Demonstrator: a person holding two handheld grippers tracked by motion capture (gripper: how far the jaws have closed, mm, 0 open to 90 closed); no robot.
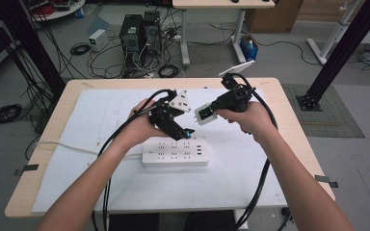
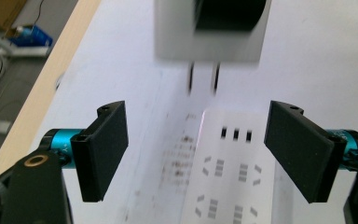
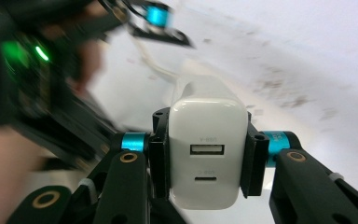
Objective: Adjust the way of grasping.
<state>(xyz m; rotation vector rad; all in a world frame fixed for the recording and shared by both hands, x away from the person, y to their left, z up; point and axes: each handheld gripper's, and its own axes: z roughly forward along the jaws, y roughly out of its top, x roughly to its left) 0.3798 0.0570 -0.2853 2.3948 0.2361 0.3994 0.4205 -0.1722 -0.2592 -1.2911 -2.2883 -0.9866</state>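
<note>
A white USB charger (image 1: 203, 114) (image 3: 208, 149) with two metal prongs is held above the table, my right gripper (image 1: 209, 111) (image 3: 208, 156) shut on its sides. Its USB ports face the right gripper view's camera. In the left gripper view the charger (image 2: 177, 37) hangs prongs-down ahead of my left gripper (image 2: 196, 140), whose jaws stand open with nothing between them. A white power strip (image 1: 175, 152) (image 2: 228, 172) lies flat on the white mat (image 1: 101, 120) below both grippers. In the high view my left gripper (image 1: 183, 132) hovers just over the strip's far edge.
The wooden table (image 1: 53, 115) carries the white mat. The strip's white cord (image 1: 67, 146) runs off to the left. Behind the table, on the floor, stand computer towers (image 1: 139, 31) among tangled cables, with black frame posts (image 1: 26, 43) at both sides.
</note>
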